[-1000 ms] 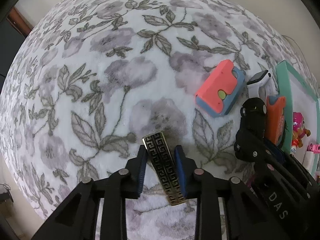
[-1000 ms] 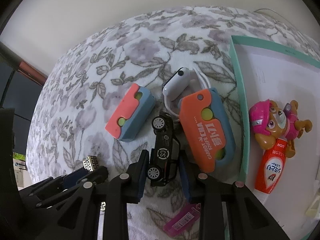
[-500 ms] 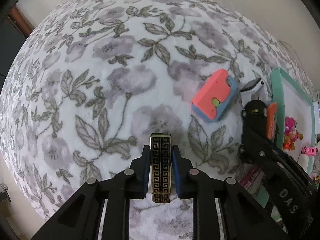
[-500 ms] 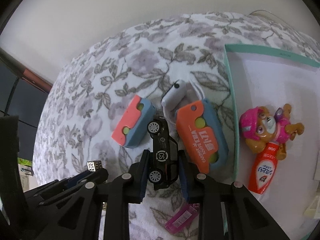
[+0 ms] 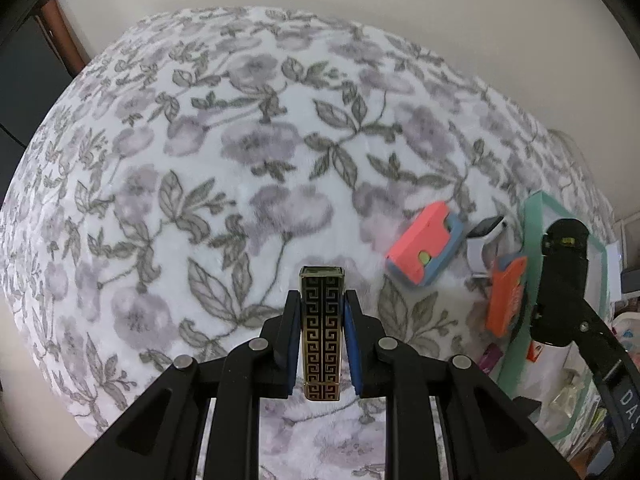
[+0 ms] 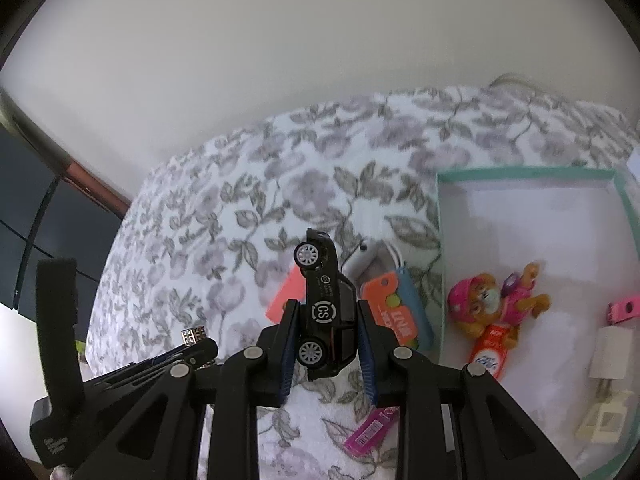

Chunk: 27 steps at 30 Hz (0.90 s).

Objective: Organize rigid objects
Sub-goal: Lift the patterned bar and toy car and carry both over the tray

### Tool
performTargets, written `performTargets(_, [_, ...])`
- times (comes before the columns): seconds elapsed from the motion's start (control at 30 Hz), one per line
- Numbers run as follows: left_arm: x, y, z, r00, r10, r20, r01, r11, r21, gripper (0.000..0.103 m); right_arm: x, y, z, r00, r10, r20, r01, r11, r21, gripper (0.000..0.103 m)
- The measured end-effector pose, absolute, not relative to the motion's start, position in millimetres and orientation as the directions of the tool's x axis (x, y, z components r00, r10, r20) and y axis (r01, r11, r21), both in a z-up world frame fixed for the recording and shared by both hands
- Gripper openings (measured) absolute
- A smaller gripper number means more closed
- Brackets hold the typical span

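Observation:
My left gripper (image 5: 322, 300) is shut on a slim black-and-gold patterned case (image 5: 322, 328), held upright above the flowered blanket (image 5: 224, 168). My right gripper (image 6: 325, 308) is shut on a black toy car (image 6: 326, 304), lifted nose-up off the blanket. In the left wrist view the right gripper (image 5: 560, 280) hangs at the far right with the car. On the blanket lie a pink-and-blue case (image 5: 426, 250), an orange-and-blue case (image 6: 398, 316) and a white smartwatch (image 6: 370, 254). A teal-rimmed white tray (image 6: 524, 174) sits to the right.
In the tray are a pink puppy figure (image 6: 492, 300), an orange tube (image 6: 488, 354), a white charger (image 6: 608, 352) and a pink item (image 6: 622, 310). A magenta packet (image 6: 372, 430) lies on the blanket by the tray. A wall stands behind; dark furniture (image 6: 36, 216) at left.
Both grippers have risen off the blanket with their loads. The patterned case now stands straight between the left pads, and the car has left the blanket; the view shows more wall.

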<state>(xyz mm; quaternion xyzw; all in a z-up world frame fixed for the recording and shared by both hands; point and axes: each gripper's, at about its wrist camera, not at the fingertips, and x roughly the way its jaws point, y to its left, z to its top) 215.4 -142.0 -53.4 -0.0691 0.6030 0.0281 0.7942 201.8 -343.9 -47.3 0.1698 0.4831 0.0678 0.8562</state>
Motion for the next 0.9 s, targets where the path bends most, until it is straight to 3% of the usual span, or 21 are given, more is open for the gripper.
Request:
performTargets(0.23, [211.1,-152.9,-14.4,0.384,-0.054,-0.922,-0.109,0.989,-0.103,0.021,189.7,-367.4,-9.5,0.610,0.253,-0.751,0.063,0.929,0.364,0.029])
performTargets(0.57, [201.3,-212.1,36.0,0.495,-0.183,-0.849,0.060,0.982,-0.177,0.021,159.0,-432.2,35.1,0.701,0.071,-0.710,0.175,0.948,0.267,0.029])
performTargets(0.9, [187.4,-301.7,26.9,0.449,-0.283,-0.848,0.246,0.951,-0.187,0.021,133.5,-506.0,42.3,0.697,-0.113,-0.708,0.342,0.921,0.189,0.029])
